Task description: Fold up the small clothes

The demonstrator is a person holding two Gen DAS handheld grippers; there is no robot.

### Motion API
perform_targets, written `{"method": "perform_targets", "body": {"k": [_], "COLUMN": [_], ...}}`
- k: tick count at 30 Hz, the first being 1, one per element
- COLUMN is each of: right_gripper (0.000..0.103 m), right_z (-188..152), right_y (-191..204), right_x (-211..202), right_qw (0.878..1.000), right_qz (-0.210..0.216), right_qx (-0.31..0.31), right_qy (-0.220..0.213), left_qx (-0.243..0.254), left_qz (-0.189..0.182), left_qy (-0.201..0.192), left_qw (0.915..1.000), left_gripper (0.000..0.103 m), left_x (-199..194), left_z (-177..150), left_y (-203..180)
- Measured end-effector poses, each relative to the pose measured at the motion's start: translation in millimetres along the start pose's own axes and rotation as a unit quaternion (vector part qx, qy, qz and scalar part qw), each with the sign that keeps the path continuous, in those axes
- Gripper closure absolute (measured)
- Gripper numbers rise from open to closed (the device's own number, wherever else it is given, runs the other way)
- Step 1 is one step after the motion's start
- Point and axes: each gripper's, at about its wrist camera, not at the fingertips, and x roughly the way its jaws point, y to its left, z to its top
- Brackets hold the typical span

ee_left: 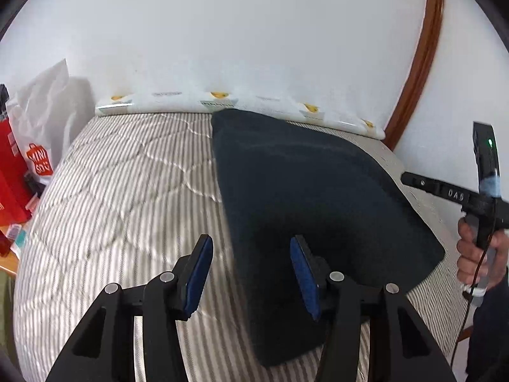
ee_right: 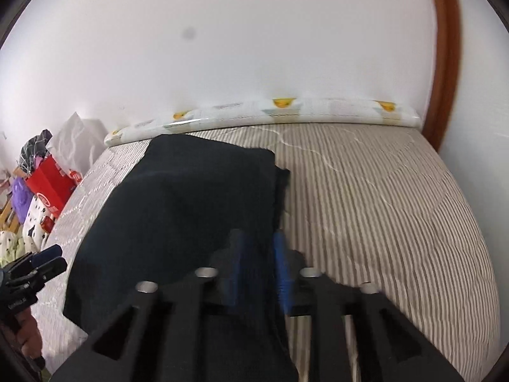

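Note:
A dark navy garment [ee_left: 311, 197] lies folded flat on the striped mattress [ee_left: 121, 184]. My left gripper [ee_left: 251, 270] is open and empty, hovering over the garment's left edge, one finger over the mattress and one over the cloth. In the right wrist view the same garment [ee_right: 191, 203] lies left of centre. My right gripper [ee_right: 259, 267] sits at the garment's right edge with its blue pads blurred and a narrow gap between them; cloth seems to lie between them, but a grip cannot be made out. The right gripper's handle [ee_left: 477, 197] shows at the right in the left view.
A white wall rises behind the bed, with a long patterned white pack [ee_left: 222, 102] against it. A brown wooden frame [ee_left: 423, 51] stands at the right. Red boxes and a white Miniso bag [ee_left: 38, 146] sit left of the bed, with more clutter [ee_right: 38, 197] there.

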Motion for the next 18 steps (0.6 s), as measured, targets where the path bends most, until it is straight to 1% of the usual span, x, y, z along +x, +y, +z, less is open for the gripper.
{"method": "perform_targets", "body": {"k": [1,4,5,7,9,12,14,15,17,18], "right_gripper": [0.056,0.056,0.056,0.056,0.056,0.057,0.058,0.059,0.079,0.086], "right_z": [10,33,39,53,64,71,73,74,76,78], "right_y": [3,6,7,4,3,-3,-6,-8,-9,-9], "right_x": [7,28,35,53,74,104,123,133,142,141], "right_qw": [1.0,1.0,1.0,1.0,0.999,0.998,0.996,0.995,0.993,0.993], "right_qz": [0.005,-0.015,-0.013,-0.007,-0.014,-0.02,-0.008,0.002,0.029,0.04], "right_qx": [-0.005,-0.009,-0.007,0.002,0.009,0.018,0.034,0.045,0.06,0.061], "right_qy": [0.004,0.015,0.019,0.03,0.041,0.065,0.085,0.094,0.1,0.095], "left_qx": [-0.001,-0.003,-0.002,0.0,-0.003,0.002,0.006,0.005,-0.001,-0.005], "left_qz": [0.002,0.009,0.011,0.007,-0.005,-0.011,-0.008,-0.003,-0.004,-0.005], "left_qy": [0.002,0.006,0.008,0.014,0.023,0.035,0.028,0.022,0.027,0.031], "left_qw": [1.0,0.9999,0.9999,0.9999,0.9997,0.9993,0.9996,0.9997,0.9996,0.9995], "left_gripper": [0.055,0.053,0.052,0.052,0.052,0.052,0.052,0.052,0.052,0.052], "left_x": [2,8,11,19,29,44,52,55,63,66], "left_z": [3,15,19,25,29,31,34,36,39,40], "left_y": [2,9,11,15,17,17,16,16,15,16]}}
